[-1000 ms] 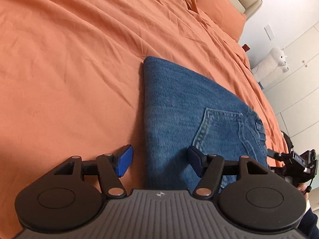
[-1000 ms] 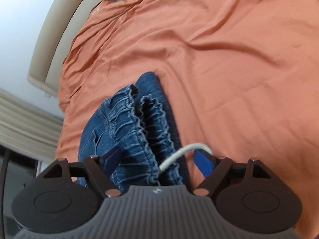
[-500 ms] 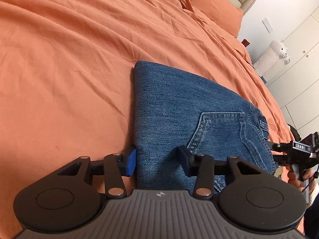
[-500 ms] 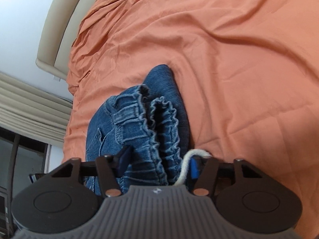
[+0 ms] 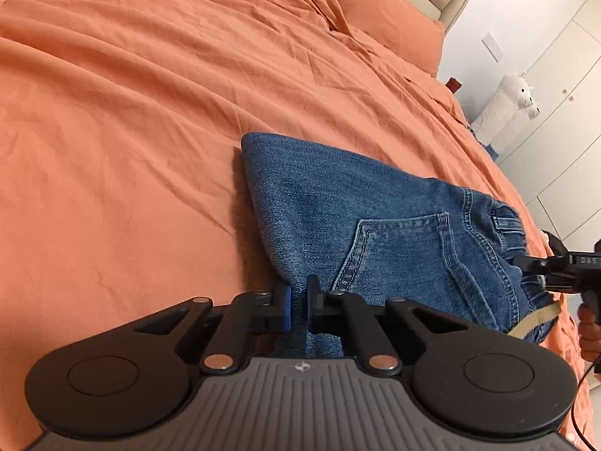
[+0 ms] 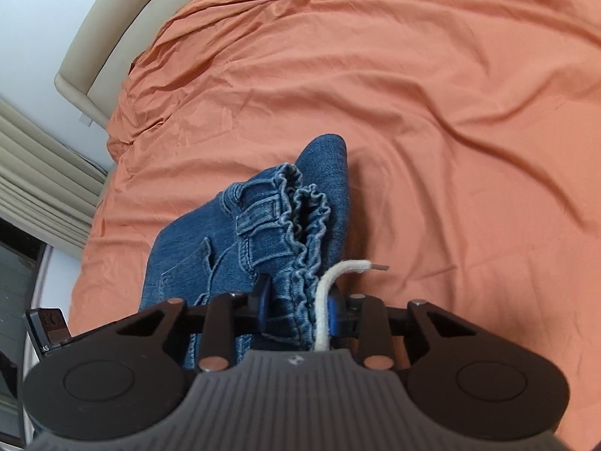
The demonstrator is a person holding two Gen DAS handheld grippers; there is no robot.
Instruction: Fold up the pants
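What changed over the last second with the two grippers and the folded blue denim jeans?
The left gripper shut on the folded blue denim jeans at their near corner. The right gripper is closing on the gathered waistband, which has lifted. The orange bedsheet stayed as it was.

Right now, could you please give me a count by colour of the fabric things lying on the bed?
Orange: 2, the bedsheet and the pillow
Blue: 1, the folded jeans
Cream: 1, the drawstring of the jeans
Total: 4
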